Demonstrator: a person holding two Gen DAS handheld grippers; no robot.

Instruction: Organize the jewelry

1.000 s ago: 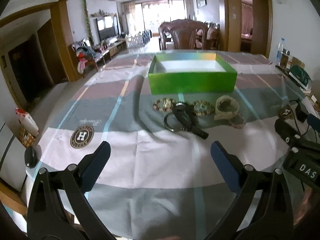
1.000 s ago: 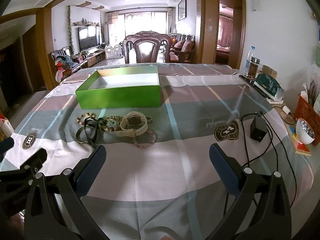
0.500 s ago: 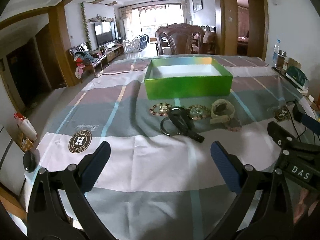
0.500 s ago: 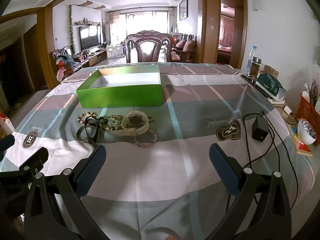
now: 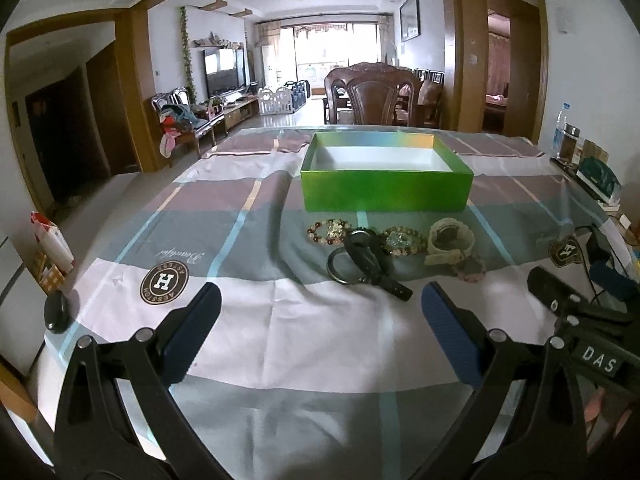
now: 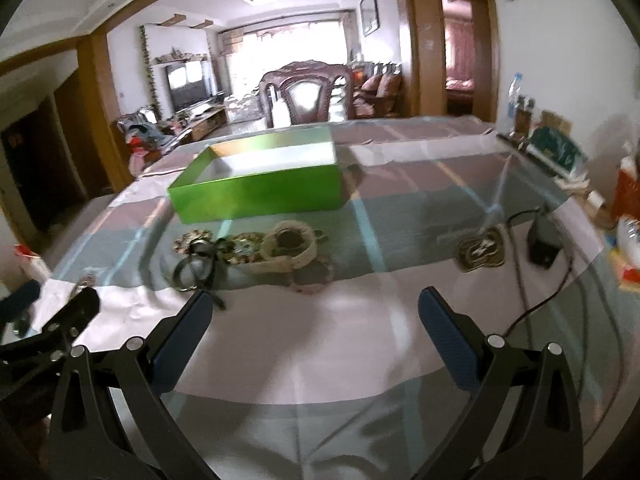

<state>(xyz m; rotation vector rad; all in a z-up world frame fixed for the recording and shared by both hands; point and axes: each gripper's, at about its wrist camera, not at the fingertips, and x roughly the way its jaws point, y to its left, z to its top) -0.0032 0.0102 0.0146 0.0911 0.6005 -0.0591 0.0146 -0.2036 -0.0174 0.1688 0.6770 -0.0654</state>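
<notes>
A green open box (image 5: 384,188) (image 6: 256,196) with a white inside stands mid-table. In front of it lies a row of jewelry: a beaded bracelet (image 5: 326,232), a black watch with a metal ring (image 5: 366,260) (image 6: 196,264), a pale green bead bracelet (image 5: 402,240), a cream watch (image 5: 450,240) (image 6: 288,250) and a pink bead bracelet (image 5: 470,270) (image 6: 312,278). My left gripper (image 5: 318,328) is open, short of the black watch. My right gripper (image 6: 314,332) is open, just short of the pink bracelet. Nothing is between either pair of fingers.
The table wears a plaid cloth (image 5: 280,332) with round logos. A black adapter with a cable (image 6: 542,244) lies at the right. Bottles and a green packet (image 5: 596,176) line the right edge. A wooden chair (image 5: 372,96) stands behind the table.
Both grippers have moved forward towards the jewelry. The right wrist view has tilted and is blurred by motion. Both pairs of jaws stay wide apart.
</notes>
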